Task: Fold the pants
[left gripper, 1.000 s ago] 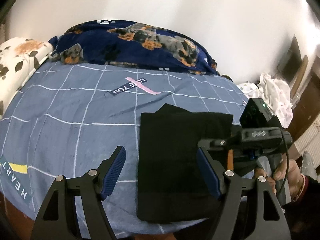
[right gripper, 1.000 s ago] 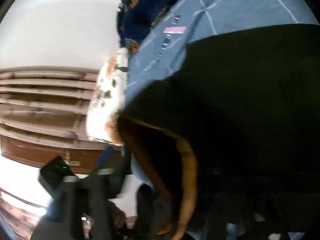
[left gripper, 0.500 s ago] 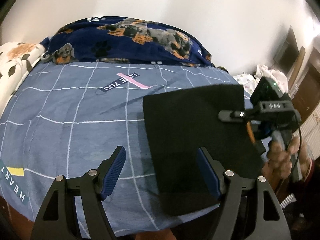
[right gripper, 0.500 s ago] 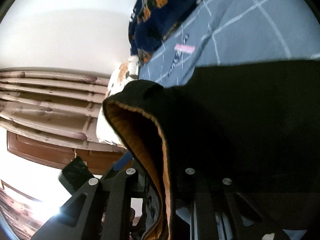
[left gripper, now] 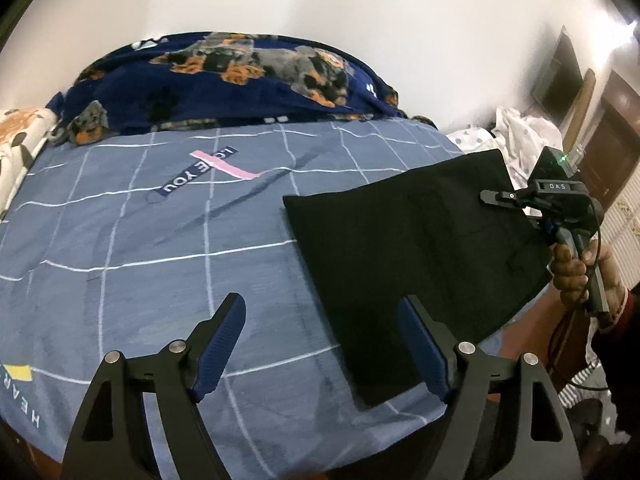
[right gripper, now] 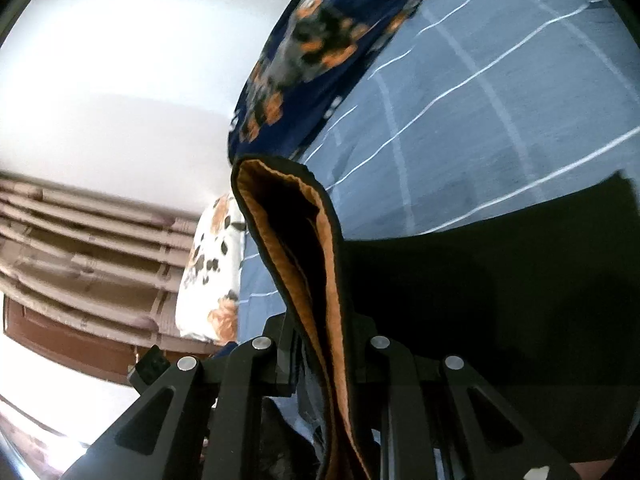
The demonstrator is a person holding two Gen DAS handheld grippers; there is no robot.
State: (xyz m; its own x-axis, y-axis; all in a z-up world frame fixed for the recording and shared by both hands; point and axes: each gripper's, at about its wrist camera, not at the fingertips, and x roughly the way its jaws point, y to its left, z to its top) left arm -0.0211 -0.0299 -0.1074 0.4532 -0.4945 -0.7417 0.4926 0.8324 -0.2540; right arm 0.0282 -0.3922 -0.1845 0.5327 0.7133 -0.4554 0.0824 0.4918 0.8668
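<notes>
- Change: a second ago the pants (left gripper: pixel 412 264) lay squarely ahead of the left gripper (left gripper: pixel 322 346), long edge running away from it; now the folded slab sits skewed, its far corner swung out toward the right gripper (left gripper: pixel 496 197) and lifted off the bed (left gripper: pixel 132 240).
- Change: the right gripper, earlier low beside the left gripper's right finger, now stands further off and higher.
- Left gripper: jaws wide and opening, nothing between the blue ribbed pads (left gripper: pixel 220 344); the pants' near corner lies just beyond the right finger.
- Right gripper (right gripper: pixel 320 344): fingers nearly together, clamped on the pants' edge; a person's hand (left gripper: pixel 576 268) grips its handle.
- Pants (right gripper: pixel 500 300): black, matte, folded to a flat four-sided panel; in the right wrist view the pinched edge rises between the fingers as a curled loop showing an orange-brown fleecy lining.
- Bed: grey-blue cloth, white grid lines, printed lettering.
- Blanket (left gripper: pixel 240 80): navy plush with a dog print, heaped beyond the fingers.
- Pillow (right gripper: pixel 212 272): white, orange floral, left of the right gripper's fingers.
</notes>
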